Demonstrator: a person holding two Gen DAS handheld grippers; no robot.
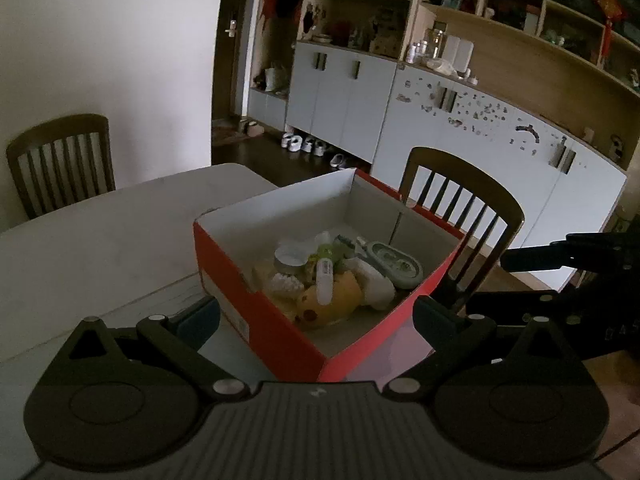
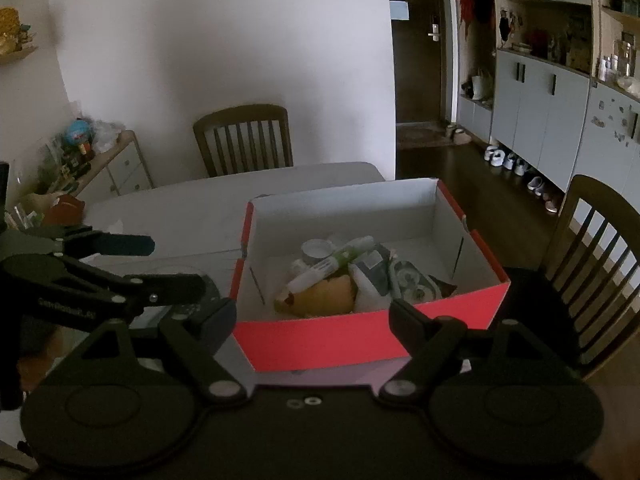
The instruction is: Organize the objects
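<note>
Right wrist: box (image 2: pixel 320 344) before tool (image 2: pixel 314 320)

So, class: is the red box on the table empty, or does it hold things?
It holds things. The red box is open-topped, and a yellow soft toy, a white tube and other small items lie heaped inside.

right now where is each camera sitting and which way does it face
Left wrist view: rides the left gripper, looks down and forward at the corner of the red box on the table; its own open fingers show, plus the right gripper.
Right wrist view: rides the right gripper, faces the box's long side; its own open fingers show, plus the left gripper.
Shared: the box, its contents, table, chairs, cabinets.
</note>
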